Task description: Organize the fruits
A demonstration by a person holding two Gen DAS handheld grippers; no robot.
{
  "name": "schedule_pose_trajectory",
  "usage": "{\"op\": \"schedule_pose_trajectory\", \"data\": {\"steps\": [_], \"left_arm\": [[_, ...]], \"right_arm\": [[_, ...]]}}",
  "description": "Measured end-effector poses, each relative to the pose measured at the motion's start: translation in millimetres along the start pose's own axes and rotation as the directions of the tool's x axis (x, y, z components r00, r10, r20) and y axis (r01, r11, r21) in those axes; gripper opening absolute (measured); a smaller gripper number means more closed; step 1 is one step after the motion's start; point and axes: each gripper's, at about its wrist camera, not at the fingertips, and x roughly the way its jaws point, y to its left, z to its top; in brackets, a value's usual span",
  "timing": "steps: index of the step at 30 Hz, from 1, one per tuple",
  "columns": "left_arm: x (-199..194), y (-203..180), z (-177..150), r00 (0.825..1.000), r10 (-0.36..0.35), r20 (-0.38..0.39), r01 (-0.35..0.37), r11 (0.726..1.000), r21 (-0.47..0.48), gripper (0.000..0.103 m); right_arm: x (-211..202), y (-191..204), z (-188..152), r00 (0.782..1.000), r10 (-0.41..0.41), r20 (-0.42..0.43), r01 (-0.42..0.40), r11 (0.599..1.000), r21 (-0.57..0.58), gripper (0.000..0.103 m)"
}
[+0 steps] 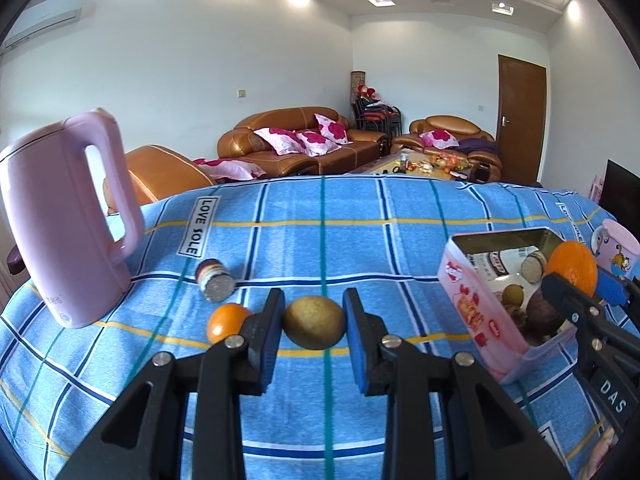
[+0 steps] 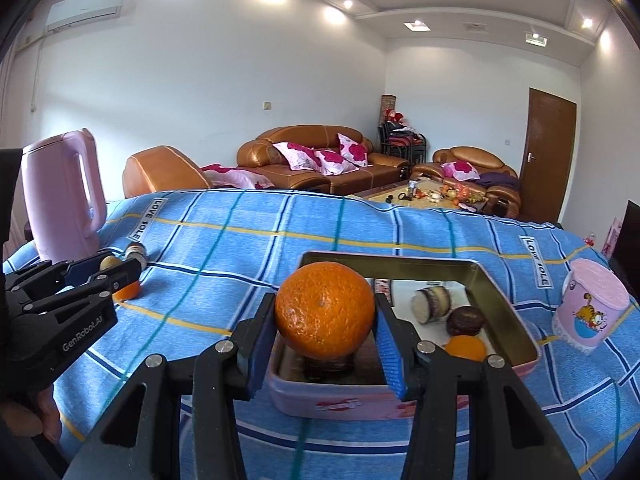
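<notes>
My left gripper (image 1: 314, 322) is shut on a green-brown kiwi (image 1: 314, 322), held just above the blue checked cloth. A small orange (image 1: 226, 320) lies on the cloth just left of its left finger. My right gripper (image 2: 325, 322) is shut on a large orange (image 2: 325, 316) and holds it over the near end of the pink tin box (image 2: 516, 320). The tin holds a small orange (image 2: 466, 347), a dark fruit (image 2: 466, 320) and a small jar (image 2: 432, 304). The tin also shows in the left wrist view (image 1: 468, 304).
A pink kettle (image 1: 60, 232) stands at the left of the table. A small jar (image 1: 214, 280) lies on its side near it. A pink cartoon cup (image 2: 592, 308) stands right of the tin. Sofas and a coffee table are beyond the table's far edge.
</notes>
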Motion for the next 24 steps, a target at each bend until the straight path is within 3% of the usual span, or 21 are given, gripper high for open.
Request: {"op": "schedule_pose_trajectory", "data": {"steps": [11, 24], "left_arm": [[1, -36, 9, 0.999, -0.051, 0.000, 0.051, 0.998, 0.027, 0.031], [6, -92, 20, 0.986, -0.166, 0.000, 0.166, 0.983, 0.073, 0.031]], "right_arm": [[4, -49, 1, 0.996, -0.091, -0.011, 0.091, 0.995, 0.049, 0.049], [8, -118, 1, 0.979, -0.201, -0.036, 0.204, 0.969, 0.136, 0.049]]}}
